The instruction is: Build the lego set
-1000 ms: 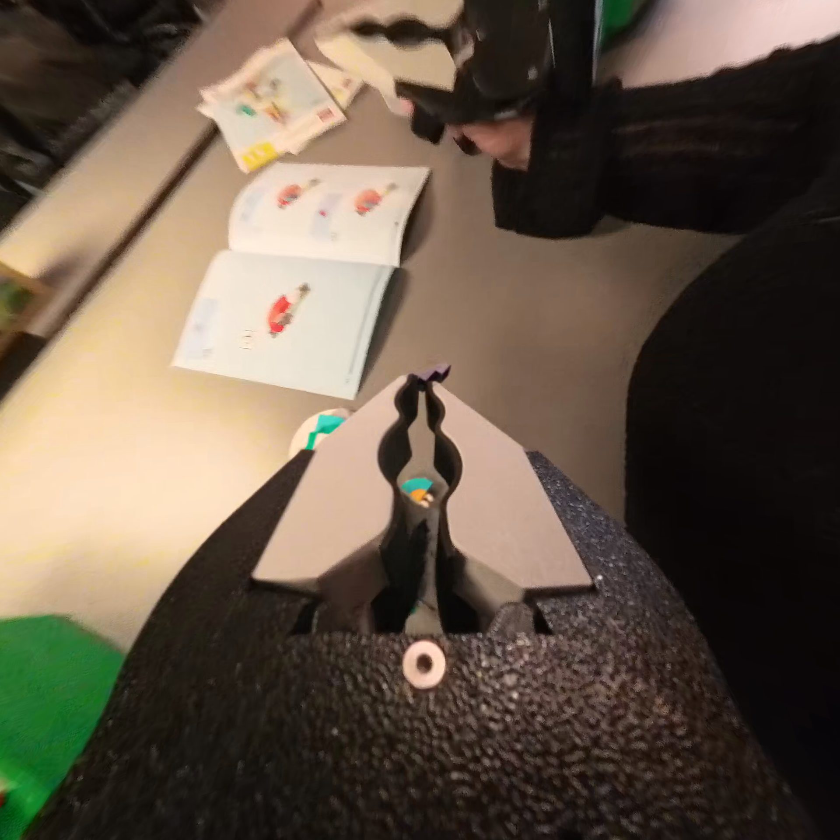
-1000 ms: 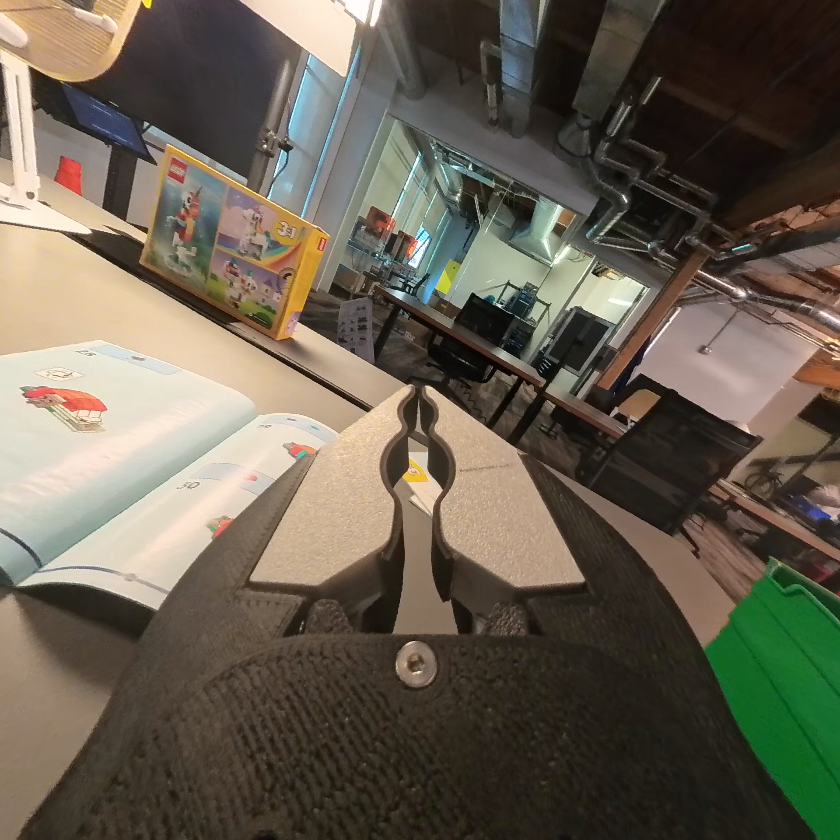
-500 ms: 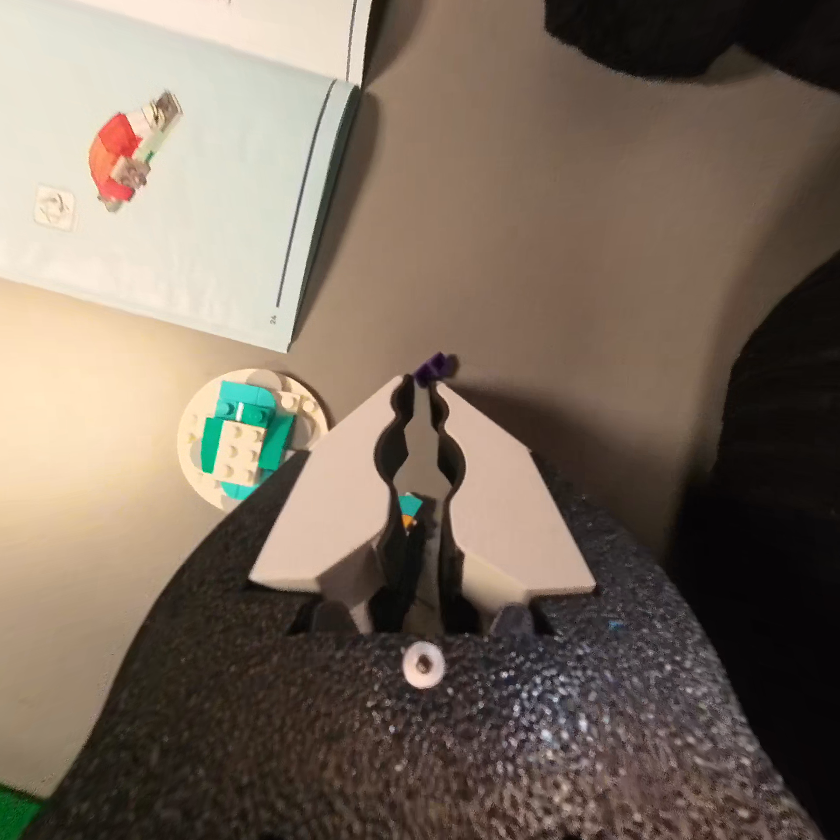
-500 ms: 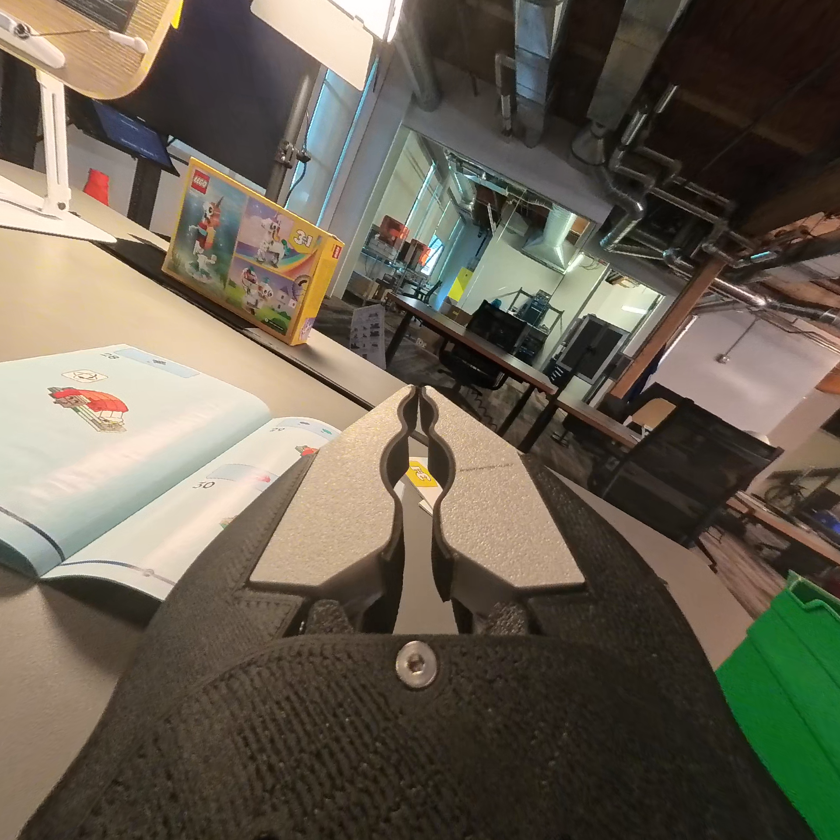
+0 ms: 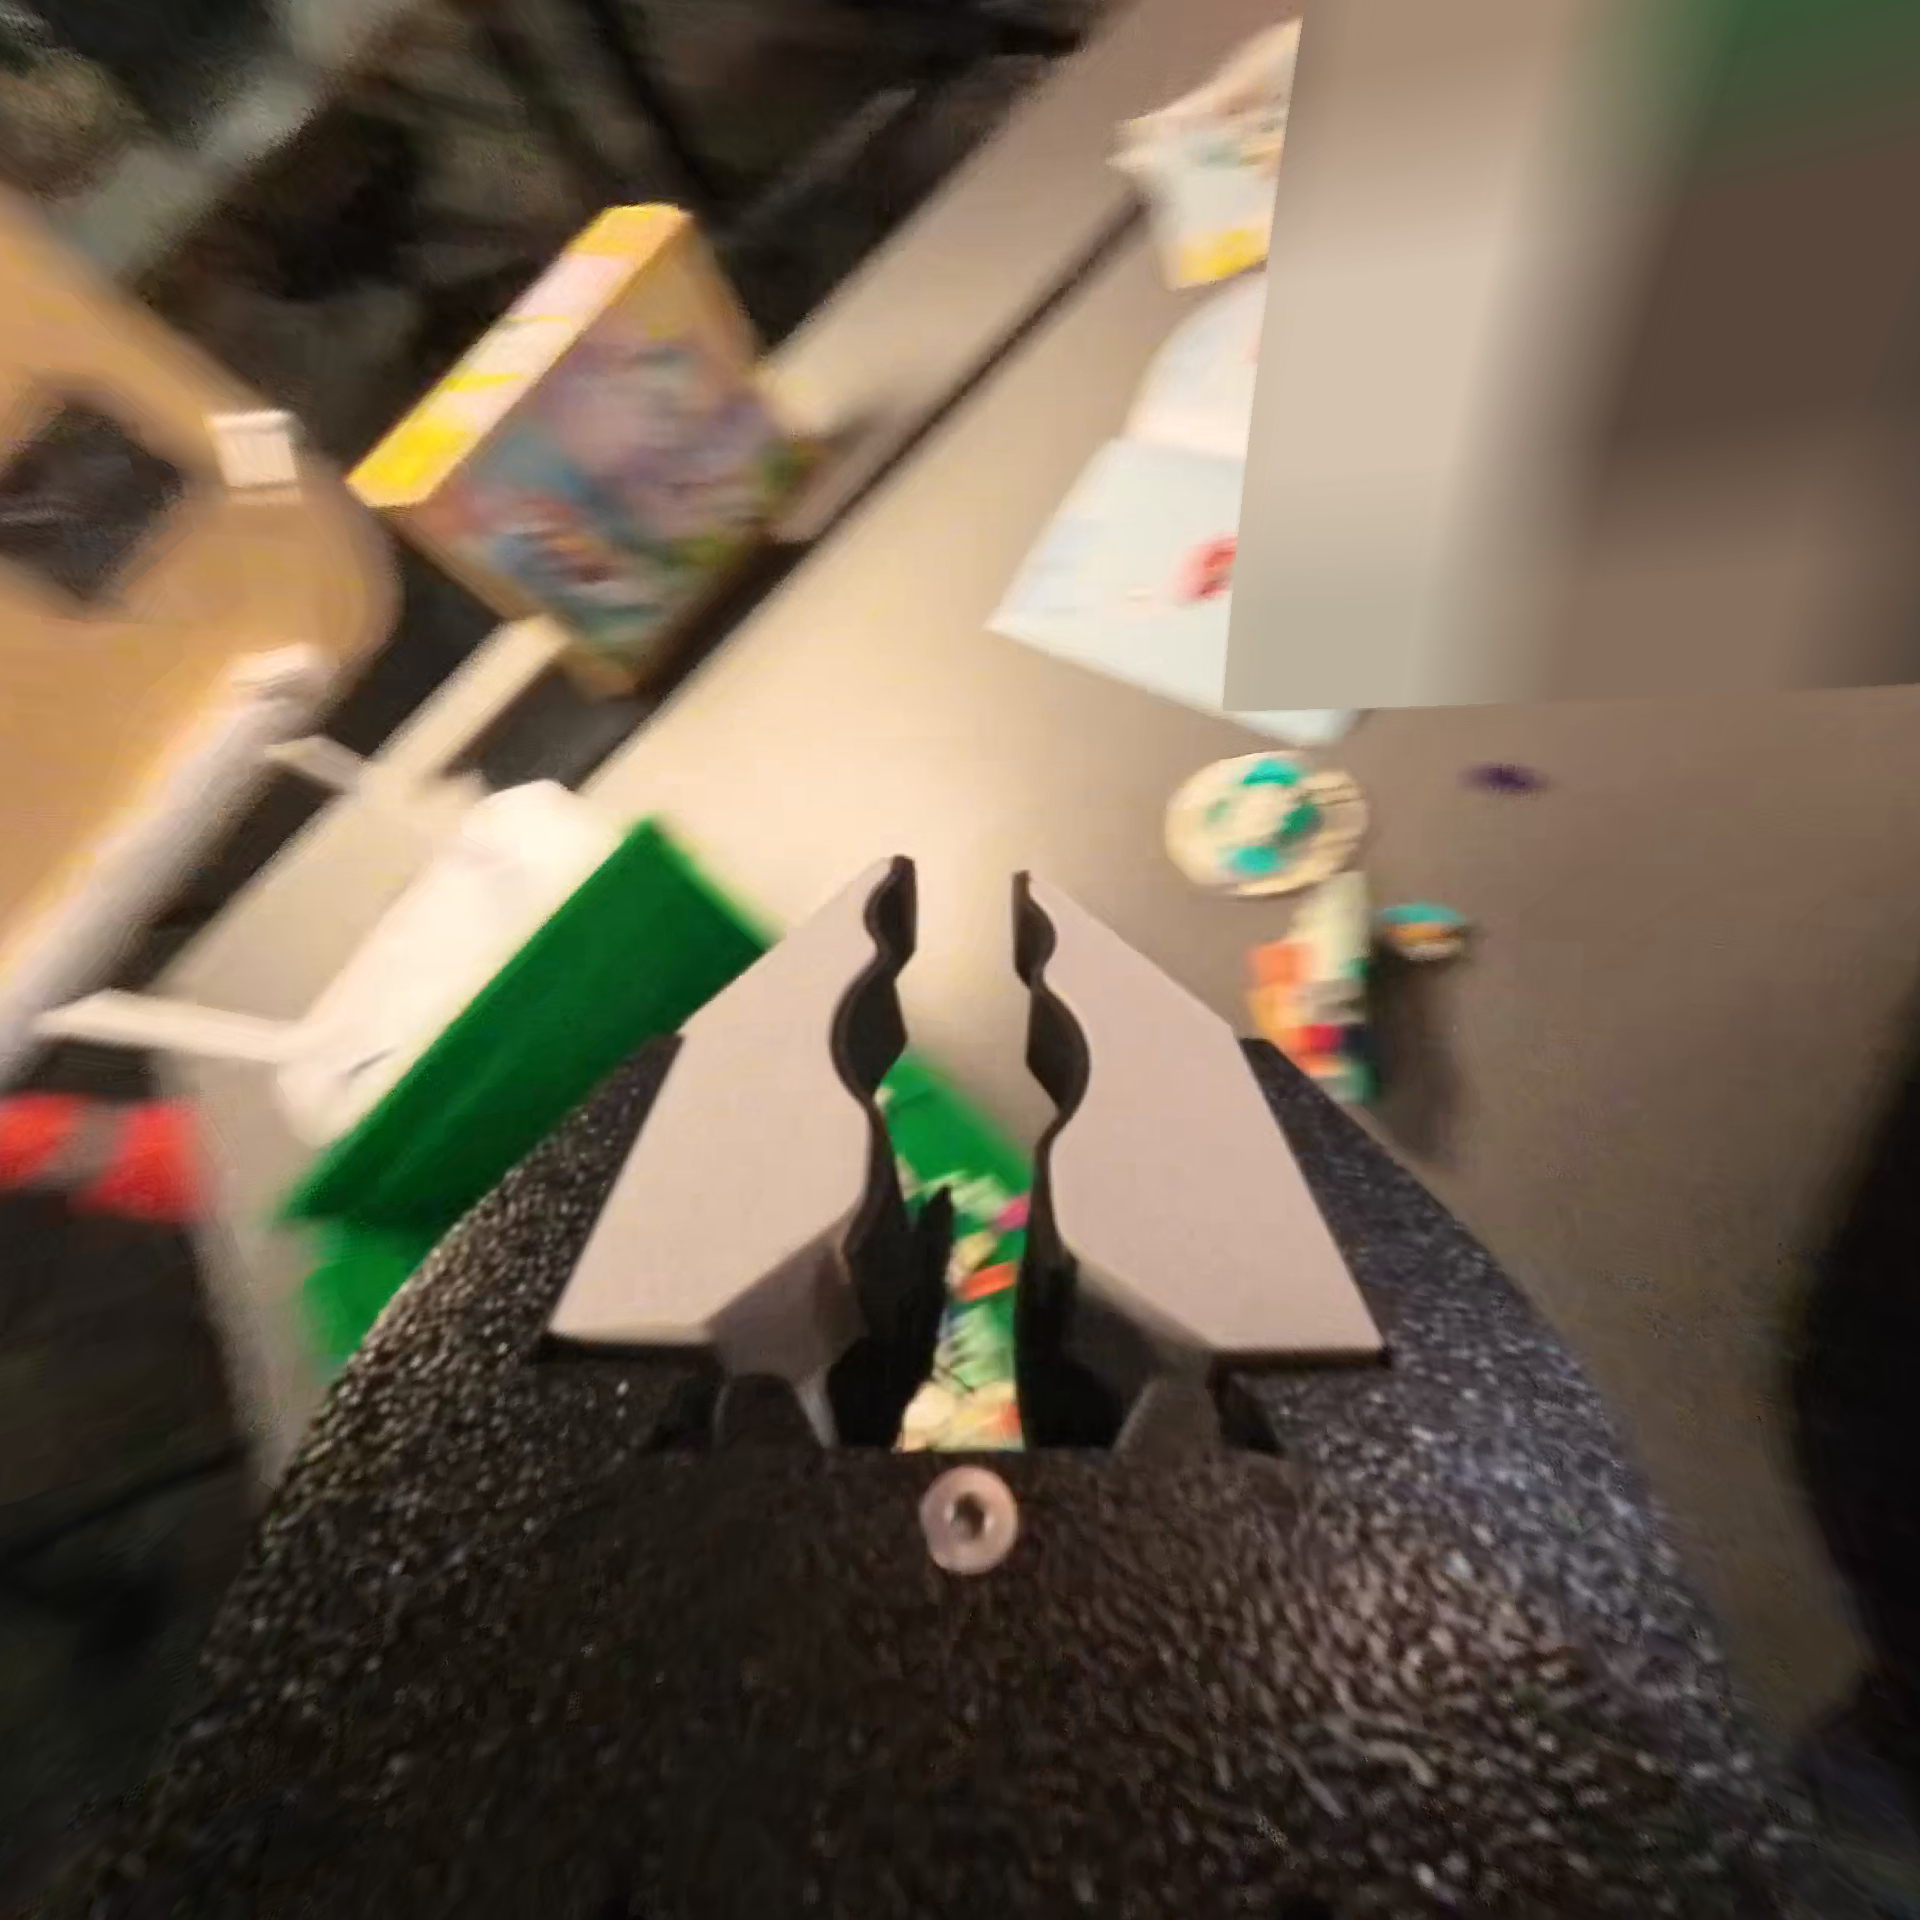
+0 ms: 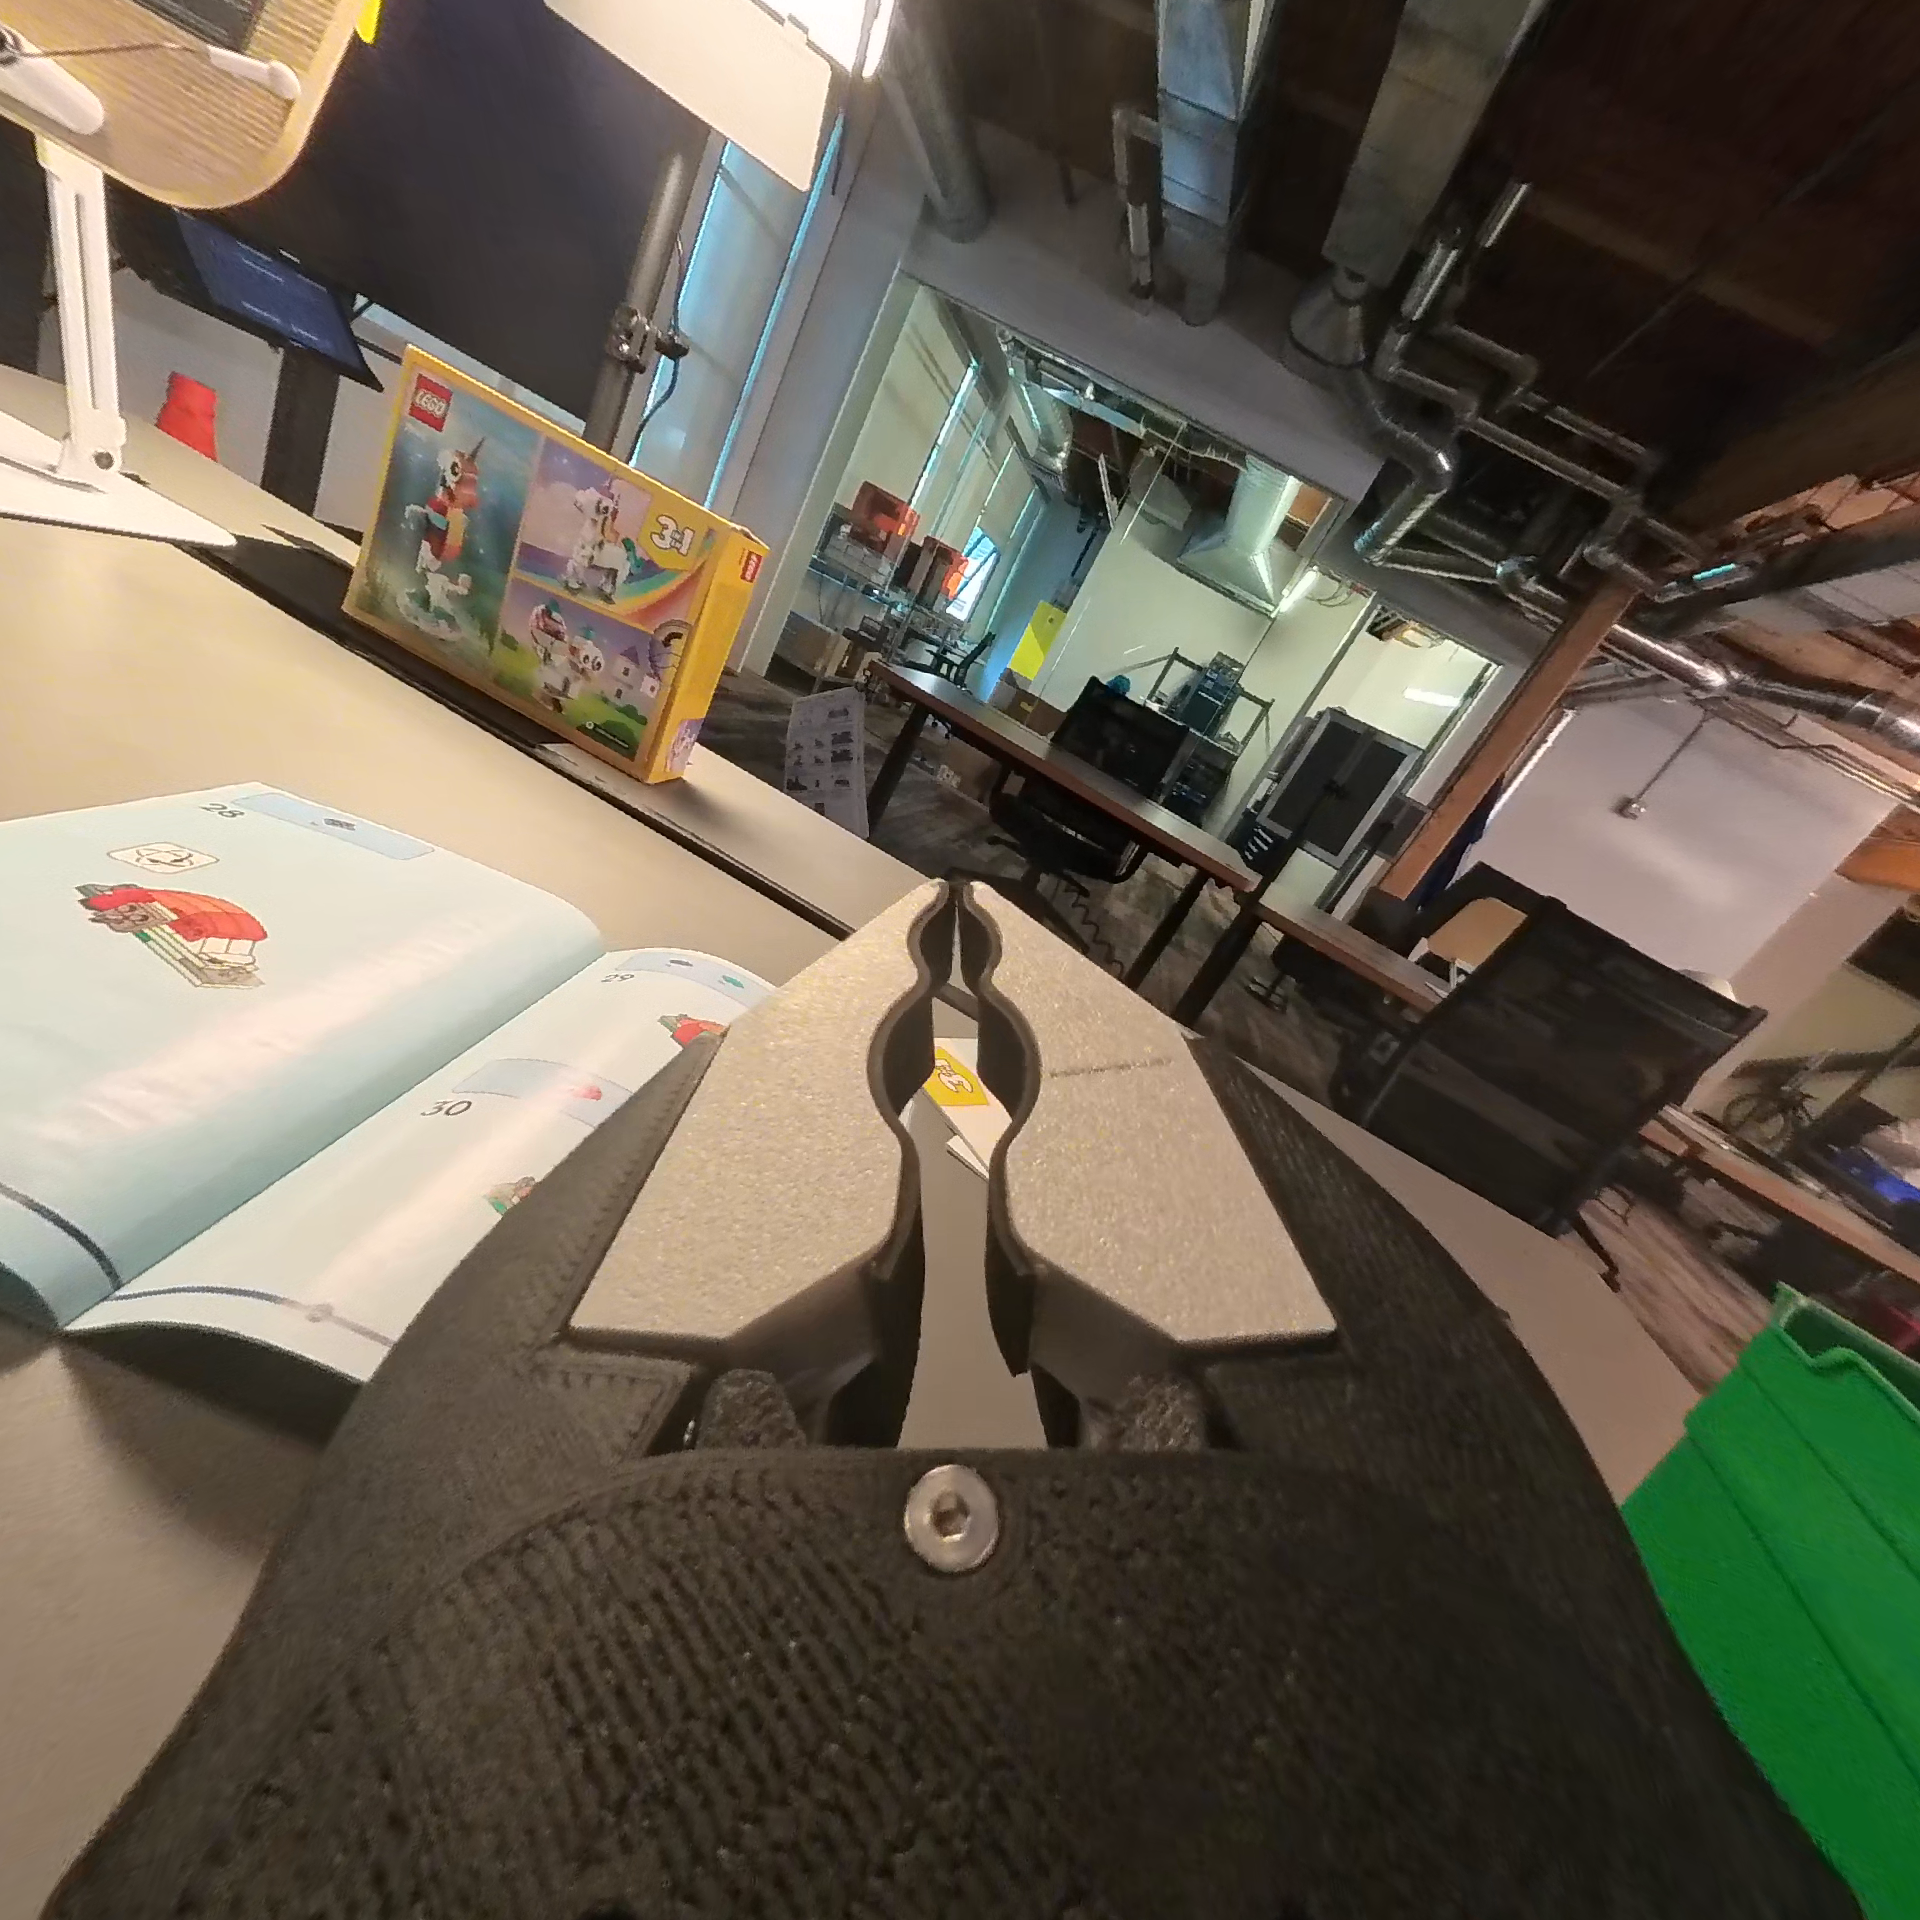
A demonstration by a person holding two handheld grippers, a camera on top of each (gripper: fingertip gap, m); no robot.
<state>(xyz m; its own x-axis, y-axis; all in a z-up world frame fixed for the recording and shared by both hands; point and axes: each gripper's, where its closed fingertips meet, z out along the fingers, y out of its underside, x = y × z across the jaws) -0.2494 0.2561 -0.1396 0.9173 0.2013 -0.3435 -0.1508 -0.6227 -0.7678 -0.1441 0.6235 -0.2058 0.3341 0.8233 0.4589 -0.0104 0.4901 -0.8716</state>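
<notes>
The left wrist view is blurred. My left gripper (image 5: pixel 964 883) is open and empty above a green bin (image 5: pixel 582 1049) with loose bricks (image 5: pixel 966 1340) showing between the jaws. To its right on the table lie a round white plate with teal bricks (image 5: pixel 1262 821), a small colourful brick build (image 5: pixel 1314 997), a small round teal piece (image 5: pixel 1418 928) and a small purple piece (image 5: pixel 1499 775). My right gripper (image 6: pixel 958 906) is shut and empty, low over the table, beside the open instruction booklet (image 6: pixel 208 997).
The yellow set box stands at the table's far edge (image 6: pixel 551 561) and shows in the left wrist view (image 5: pixel 592 447). A green bin (image 6: pixel 1787 1558) is at the right. A white lamp stand (image 6: pixel 78 343) is far left. More booklets (image 5: pixel 1195 187) lie farther off. The tips of one gripper are about 40 cm away from the tips of the other. From the left gripper's tips to the small colourful brick build (image 5: pixel 1314 997) is close to 15 cm.
My left gripper opened, let go of the purple piece onto the table, and swung left over the green bin. My right gripper has hardly moved.
</notes>
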